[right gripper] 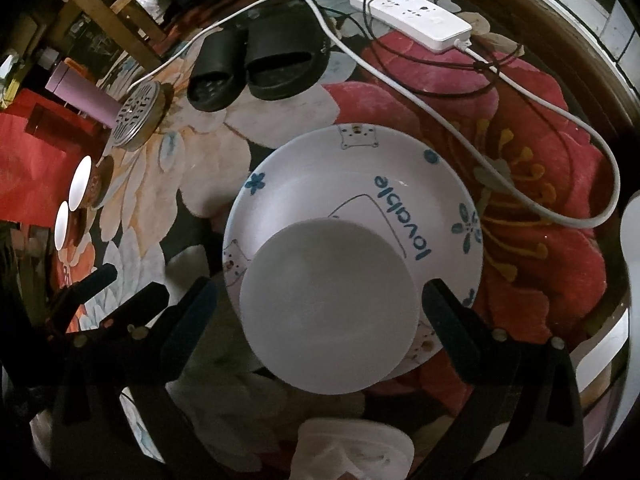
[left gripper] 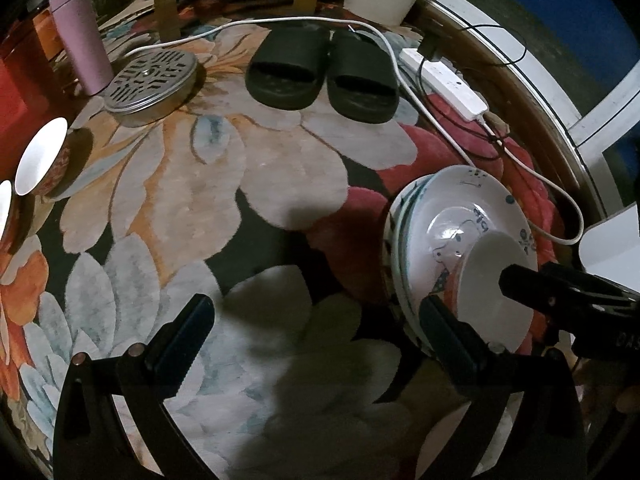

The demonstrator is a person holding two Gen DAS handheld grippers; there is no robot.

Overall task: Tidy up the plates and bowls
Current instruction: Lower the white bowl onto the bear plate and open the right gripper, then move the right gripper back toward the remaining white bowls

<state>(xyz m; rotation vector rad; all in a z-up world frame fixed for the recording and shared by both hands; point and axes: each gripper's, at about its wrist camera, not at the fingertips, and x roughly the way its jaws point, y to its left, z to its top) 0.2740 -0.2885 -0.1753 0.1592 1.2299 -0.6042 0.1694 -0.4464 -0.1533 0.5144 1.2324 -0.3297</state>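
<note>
A stack of white plates [left gripper: 460, 208] with blue cartoon print sits on the flowered carpet; the top plate reads "lovable" [right gripper: 360, 184]. A white bowl [right gripper: 328, 308] with a patterned outside rests in the top plate, also in the left wrist view [left gripper: 492, 292]. My right gripper [right gripper: 320, 312] is open, its fingers either side of the bowl without touching it. My left gripper [left gripper: 316, 328] is open and empty over the carpet, left of the stack. Two more white bowls [left gripper: 40, 160] [right gripper: 80, 184] stand at the far left.
Black slippers [left gripper: 320, 72], a metal perforated lid [left gripper: 152, 80], a pink tumbler [left gripper: 80, 40], a white power strip [left gripper: 444, 80] with cables, and a red box [right gripper: 32, 160] lie around the carpet. White crumpled plastic [right gripper: 352, 452] lies below the right gripper.
</note>
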